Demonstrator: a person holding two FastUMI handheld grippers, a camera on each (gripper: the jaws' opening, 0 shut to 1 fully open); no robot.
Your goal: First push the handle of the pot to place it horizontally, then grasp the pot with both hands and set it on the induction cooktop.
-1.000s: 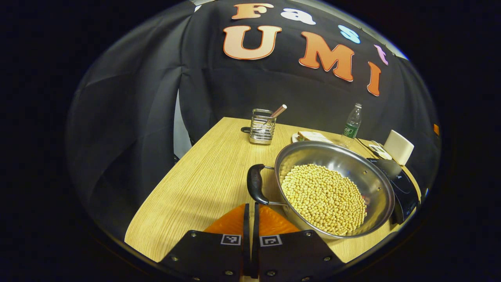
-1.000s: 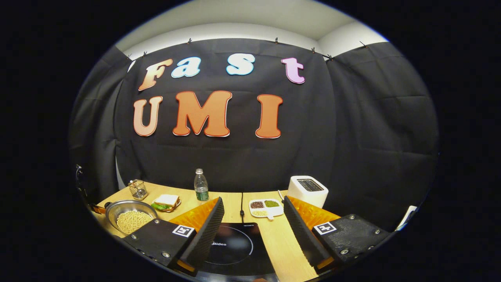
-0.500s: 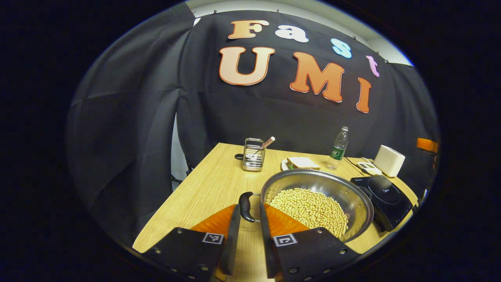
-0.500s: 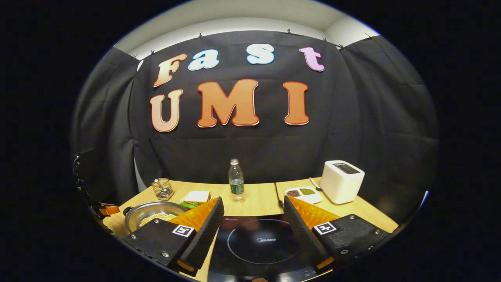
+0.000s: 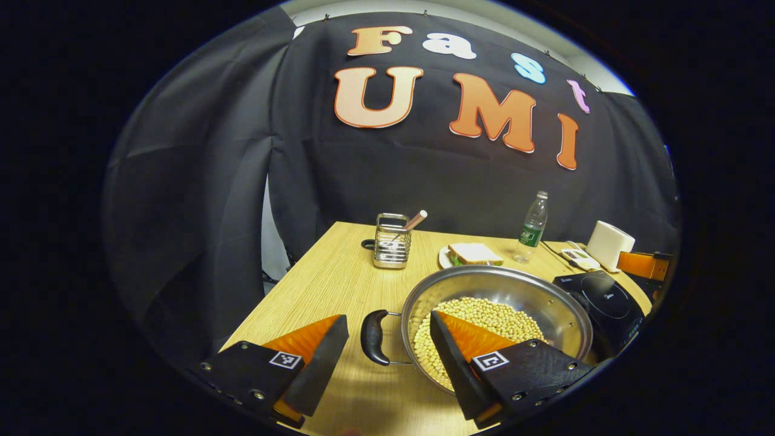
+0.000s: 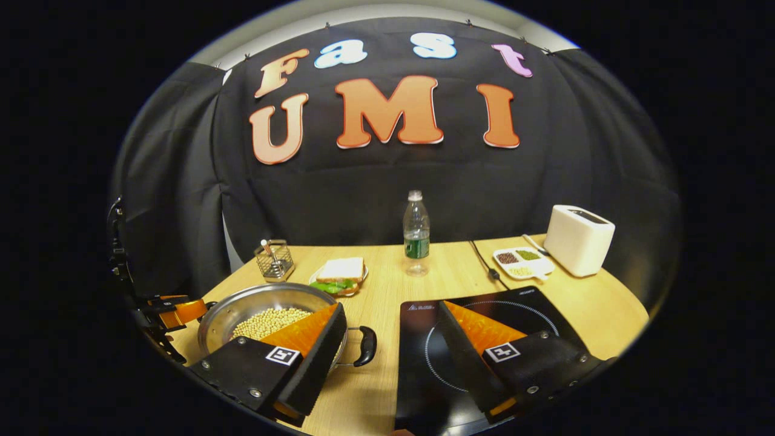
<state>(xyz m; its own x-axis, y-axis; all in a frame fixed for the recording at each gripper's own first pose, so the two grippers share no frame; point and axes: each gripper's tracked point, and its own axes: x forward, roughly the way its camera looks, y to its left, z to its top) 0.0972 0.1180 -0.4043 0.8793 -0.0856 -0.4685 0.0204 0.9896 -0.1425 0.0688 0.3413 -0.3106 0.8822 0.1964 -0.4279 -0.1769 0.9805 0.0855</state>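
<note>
Two claws are wide open, holding nothing. Your table (image 6: 387,284) has the cooktop (image 6: 418,363) at 5 o'clock and the pot (image 5: 545,306) at 7. Your left claw (image 5: 387,357) straddles its handle (image 5: 372,337), ready to grab. Your right claw (image 6: 390,357) waits near the other handle (image 6: 366,345).

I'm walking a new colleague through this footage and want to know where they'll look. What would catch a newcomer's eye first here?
Most likely the steel pot heaped with pale beans, in the left part of the wooden table, with the open left hand-held gripper straddling its near handle. Next, the black induction cooktop to the pot's right, under the open right hand-held gripper. Farther back stands a white toaster.
</note>
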